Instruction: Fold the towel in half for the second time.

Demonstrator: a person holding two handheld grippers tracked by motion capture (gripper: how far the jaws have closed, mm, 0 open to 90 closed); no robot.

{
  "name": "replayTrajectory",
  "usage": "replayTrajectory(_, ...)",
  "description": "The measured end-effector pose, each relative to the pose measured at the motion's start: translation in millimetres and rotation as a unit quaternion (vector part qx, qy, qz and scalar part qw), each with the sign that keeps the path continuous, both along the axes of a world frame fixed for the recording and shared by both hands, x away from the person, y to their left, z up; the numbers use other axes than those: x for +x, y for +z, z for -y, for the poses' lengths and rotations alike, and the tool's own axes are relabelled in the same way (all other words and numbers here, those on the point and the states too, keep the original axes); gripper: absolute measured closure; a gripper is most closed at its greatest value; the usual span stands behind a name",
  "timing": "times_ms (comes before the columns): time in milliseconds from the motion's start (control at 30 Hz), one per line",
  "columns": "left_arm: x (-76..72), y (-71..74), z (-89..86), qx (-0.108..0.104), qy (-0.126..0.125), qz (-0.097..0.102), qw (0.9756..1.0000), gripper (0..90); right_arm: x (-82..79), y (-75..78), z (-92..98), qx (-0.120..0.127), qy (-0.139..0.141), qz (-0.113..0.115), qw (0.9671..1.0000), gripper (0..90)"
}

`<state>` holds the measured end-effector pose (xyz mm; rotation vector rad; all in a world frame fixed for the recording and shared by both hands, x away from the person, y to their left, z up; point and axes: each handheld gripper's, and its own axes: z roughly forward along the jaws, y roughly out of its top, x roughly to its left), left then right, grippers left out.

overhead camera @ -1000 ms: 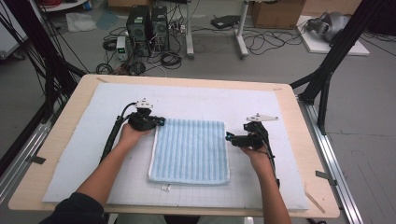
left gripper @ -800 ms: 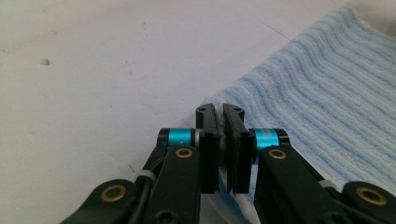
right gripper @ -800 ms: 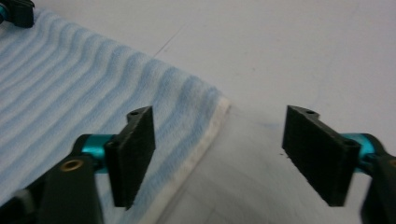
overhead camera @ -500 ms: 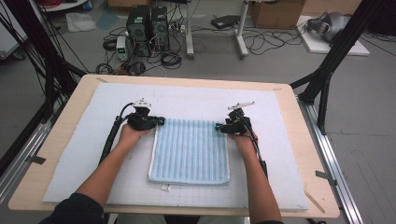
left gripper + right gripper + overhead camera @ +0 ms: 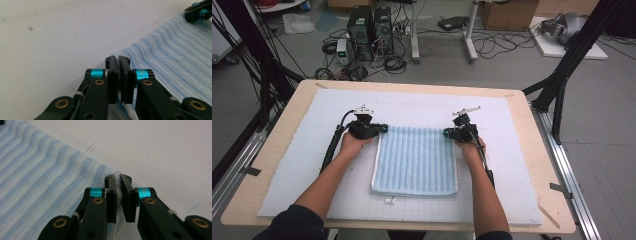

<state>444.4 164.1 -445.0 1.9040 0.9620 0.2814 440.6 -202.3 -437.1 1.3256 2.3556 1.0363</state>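
A light blue ribbed towel (image 5: 416, 160) lies folded flat on the white mat (image 5: 512, 130). My left gripper (image 5: 382, 128) sits at the towel's far left corner, its jaws shut on the cloth edge (image 5: 118, 60). My right gripper (image 5: 448, 133) is at the far right corner; its jaws have just been closing and now pinch a fold of towel (image 5: 118, 178) between the pads. In the left gripper view the towel (image 5: 175, 57) runs off to the right toward the other gripper (image 5: 200, 11). The right gripper view has the towel (image 5: 37, 182) spreading to the left.
The mat covers most of a wooden table (image 5: 542, 150). A small white tag (image 5: 389, 201) lies just off the towel's near edge. Black frame posts (image 5: 562, 85) stand beside the table, with computers (image 5: 371, 25) and cables on the floor beyond.
My right hand has moved in from the right to the towel's far right corner and its jaws have shut on the cloth. The left hand has stayed put.
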Motion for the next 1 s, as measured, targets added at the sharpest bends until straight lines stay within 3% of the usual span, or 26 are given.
replayTrajectory(100, 8.5, 10.9, -1.7, -0.025, 0.014, 0.019, 0.9994, 86.0, 4.7, 7.5, 0.0, -0.002, -0.016, 0.03, 0.9994, 83.9)
replayTrajectory(200, 9.2, 18.3, -2.5, -0.034, 0.013, 0.035, 0.9987, 86.0, 4.9, 15.2, 0.6, 0.018, -0.03, 0.063, 0.9974, 83.9)
replayTrajectory(400, -2.7, 22.3, -8.5, -0.059, -0.007, 0.049, 0.997, 85.9, -7.1, 15.6, 7.5, 0.047, -0.02, 0.07, 0.9962, 83.6)
replayTrajectory(500, -8.2, 26.2, -9.8, -0.058, -0.023, 0.041, 0.9972, 85.7, -15.9, 17.6, 8.8, 0.052, -0.012, 0.076, 0.9956, 83.5)
replayTrajectory(567, -15.2, 28.7, -11.3, -0.065, -0.026, 0.055, 0.996, 85.7, -22.1, 19.7, 10.2, 0.055, -0.004, 0.082, 0.9951, 83.3)
replayTrajectory(733, -33.7, 30.1, -15.1, -0.066, -0.04, 0.063, 0.995, 85.7, -39.0, 22.8, 15.0, 0.07, 0.006, 0.088, 0.9936, 82.9)
replayTrajectory(900, -55.3, 29.4, -19.5, -0.073, -0.052, 0.075, 0.9932, 85.7, -59.3, 25.6, 14.2, 0.063, 0.029, 0.088, 0.9937, 82.5)
replayTrajectory(1000, -65.1, 29.6, -23.0, -0.075, -0.058, 0.075, 0.9927, 85.6, -70.6, 27.9, 14.4, 0.067, 0.036, 0.1, 0.9921, 82.5)
